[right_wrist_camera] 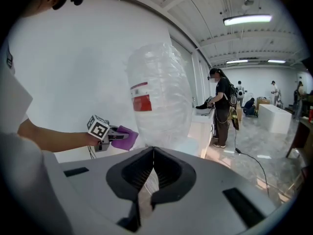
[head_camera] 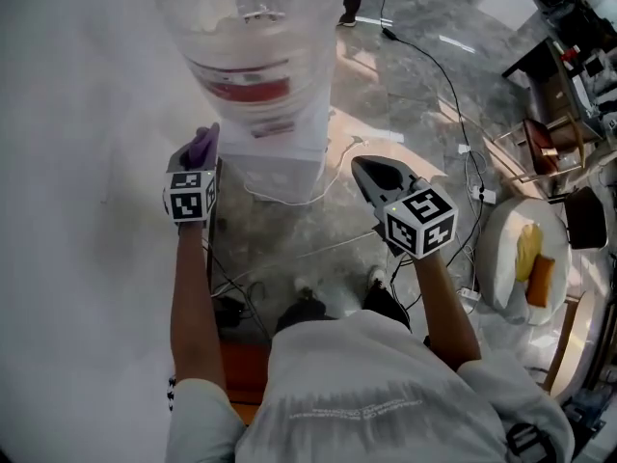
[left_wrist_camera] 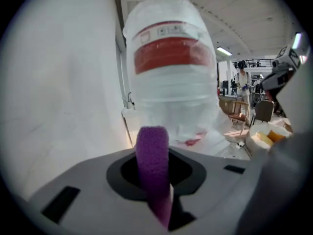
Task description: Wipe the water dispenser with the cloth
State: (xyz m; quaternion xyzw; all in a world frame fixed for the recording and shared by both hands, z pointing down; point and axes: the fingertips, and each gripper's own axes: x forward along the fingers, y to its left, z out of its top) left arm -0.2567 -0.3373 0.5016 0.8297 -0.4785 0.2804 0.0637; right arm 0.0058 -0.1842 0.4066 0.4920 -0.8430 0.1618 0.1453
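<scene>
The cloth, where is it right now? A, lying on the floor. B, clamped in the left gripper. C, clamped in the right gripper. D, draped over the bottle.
B: the left gripper view shows the purple cloth pinched between the left gripper's jaws, while the right gripper is closed on nothing.

Dispenser bottle (head_camera: pixel 246 27) top cut off, cloth (left_wrist_camera: pixel 152 155) base hidden

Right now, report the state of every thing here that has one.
Left gripper: shut on the purple textured cloth.
Right gripper: jaws together, empty.
Cloth: held upright between the left jaws.
Clear plastic water bottle with red label: mounted on the white dispenser.
</scene>
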